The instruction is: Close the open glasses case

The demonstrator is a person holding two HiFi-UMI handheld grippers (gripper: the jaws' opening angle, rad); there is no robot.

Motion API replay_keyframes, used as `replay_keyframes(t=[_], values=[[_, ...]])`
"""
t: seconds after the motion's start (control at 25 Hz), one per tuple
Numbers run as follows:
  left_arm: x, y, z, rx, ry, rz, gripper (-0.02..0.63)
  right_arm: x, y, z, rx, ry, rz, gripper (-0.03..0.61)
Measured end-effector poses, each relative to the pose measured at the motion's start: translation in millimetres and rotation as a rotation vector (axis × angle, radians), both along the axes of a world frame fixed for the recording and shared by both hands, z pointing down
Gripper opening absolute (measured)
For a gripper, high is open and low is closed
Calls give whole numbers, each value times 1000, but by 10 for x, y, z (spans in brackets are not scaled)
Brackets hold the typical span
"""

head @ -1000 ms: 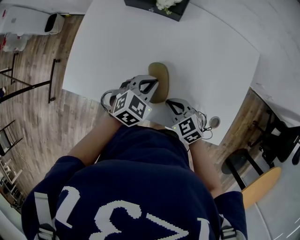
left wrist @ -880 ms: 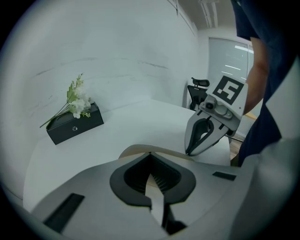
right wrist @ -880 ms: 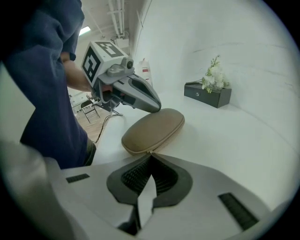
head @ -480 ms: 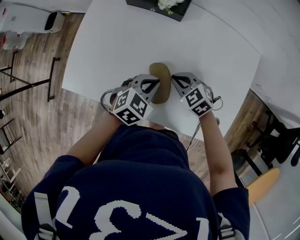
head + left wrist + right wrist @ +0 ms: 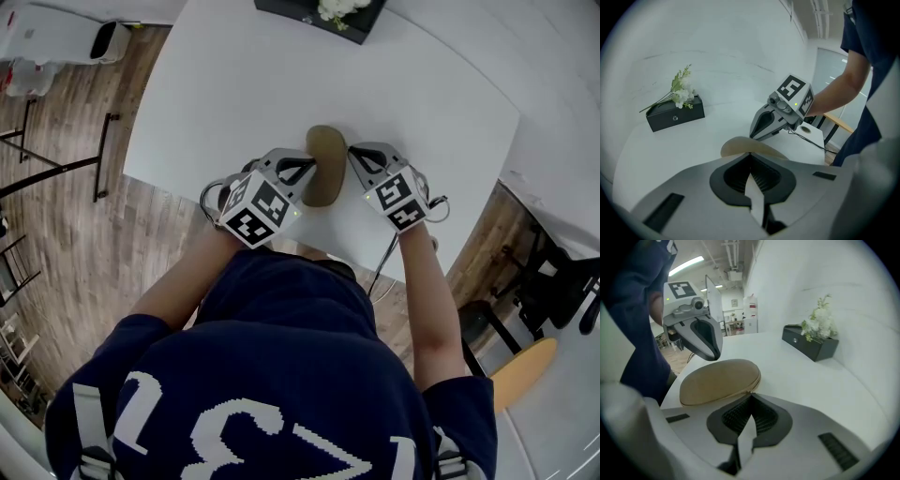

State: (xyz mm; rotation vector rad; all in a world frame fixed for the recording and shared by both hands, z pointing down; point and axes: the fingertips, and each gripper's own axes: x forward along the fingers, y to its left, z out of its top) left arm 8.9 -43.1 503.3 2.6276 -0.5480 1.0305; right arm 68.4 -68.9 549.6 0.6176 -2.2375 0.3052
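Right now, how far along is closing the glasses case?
Apparently done: the glasses case lies on the table with its lid down. In hand: the left tongs and right tongs, both shut, flank it. Left: perhaps fastening the seam; I cannot tell.

The person wears a dark navy short-sleeved top (image 5: 281,309) with large white print (image 5: 234,427) across it. The left gripper (image 5: 309,167) and the right gripper (image 5: 354,157) share a pale grey moulded shell that tapers to a point, with a black-rimmed teardrop opening in the side and black ribbed pads (image 5: 761,418) inside. The left cube (image 5: 258,211) and the right cube (image 5: 398,199) bear black-and-white square markers. Thin looped cables (image 5: 214,195) hang by the left gripper and a single black cable (image 5: 382,267) trails from the right.
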Motion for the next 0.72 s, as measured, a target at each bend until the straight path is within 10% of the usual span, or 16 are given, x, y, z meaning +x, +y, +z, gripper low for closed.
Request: replay_keyframes(t=[0.32,0.72], values=[[215,258,-77,-79,44,70,12,499,810,74,-146,-89,430,21],[471,537,-17,-27,-3,158,12,158,1203,-42,-176,-254,550,23]])
